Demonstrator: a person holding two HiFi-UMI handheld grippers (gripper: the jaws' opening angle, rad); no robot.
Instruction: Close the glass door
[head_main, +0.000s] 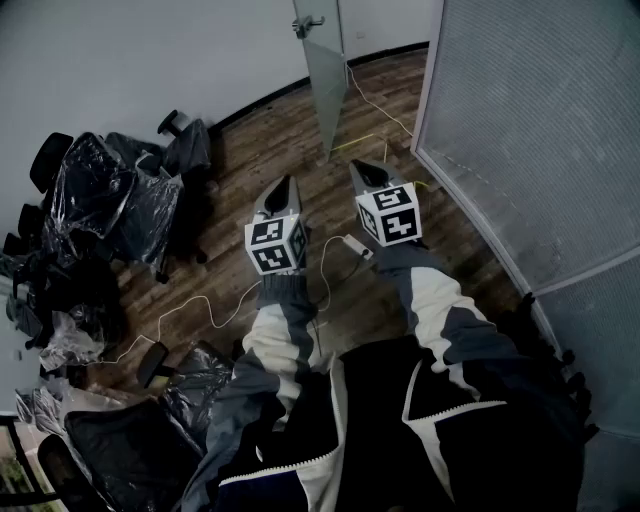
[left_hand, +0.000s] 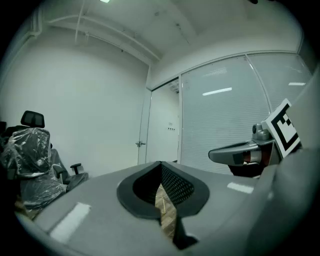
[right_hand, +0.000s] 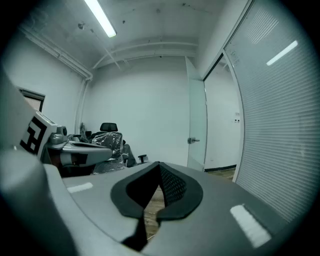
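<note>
The glass door (head_main: 326, 85) stands ajar at the far end of the room, its edge toward me, with a metal handle (head_main: 308, 22) near its top. Both grippers hang side by side over the wooden floor, well short of the door and pointing at it. My left gripper (head_main: 286, 183) is shut with nothing in it, and so is my right gripper (head_main: 359, 166). The left gripper view shows the door (left_hand: 145, 131) far beyond the closed jaws (left_hand: 161, 165). From the right gripper view, the door (right_hand: 197, 125) and handle (right_hand: 193, 141) lie ahead of the closed jaws (right_hand: 159, 165).
A frosted glass wall (head_main: 540, 120) runs along the right. Office chairs wrapped in black plastic (head_main: 110, 200) crowd the left side. A white cable (head_main: 215, 315) and a yellow cord (head_main: 360, 140) trail over the wooden floor (head_main: 270, 140) between me and the door.
</note>
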